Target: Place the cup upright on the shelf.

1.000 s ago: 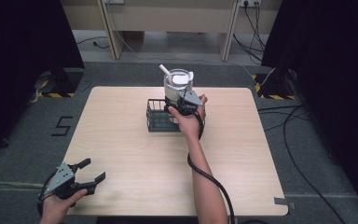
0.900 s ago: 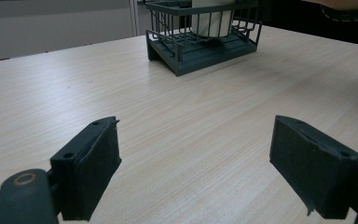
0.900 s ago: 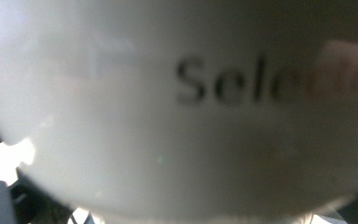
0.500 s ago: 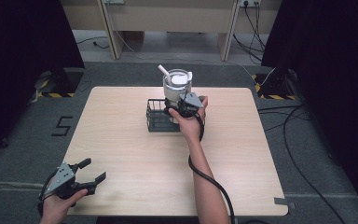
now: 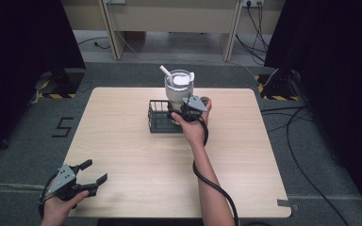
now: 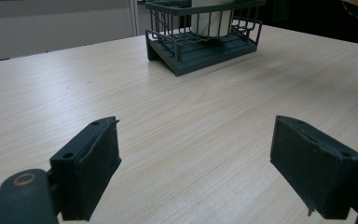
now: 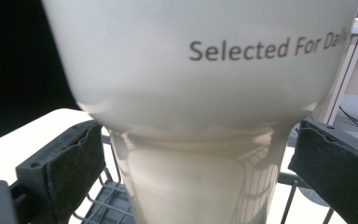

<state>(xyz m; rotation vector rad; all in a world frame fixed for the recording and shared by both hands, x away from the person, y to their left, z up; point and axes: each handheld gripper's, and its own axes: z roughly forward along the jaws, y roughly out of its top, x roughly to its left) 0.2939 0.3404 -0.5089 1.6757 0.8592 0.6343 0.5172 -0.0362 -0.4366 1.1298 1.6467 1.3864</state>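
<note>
Right tool (image 5: 183,109) sits wide apart either side of the white tumbler (image 5: 178,89) standing in the wire basket (image 5: 159,117) mid-table. Left tool (image 5: 86,176) gapes idle near the table (image 5: 122,155) corner. Squeeze off-centre and that top-heavy tumbler could tip.

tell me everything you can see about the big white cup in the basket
The tall white plastic cup stands upright in the dark wire basket at the far middle of the light wooden table. Its wide upper body narrows to a slimmer base and bears grey print reading "Selected For Da…". A clear lid with a white straw tops it. The right gripper has its open jaws either side of the narrow base, not visibly touching it.
</note>
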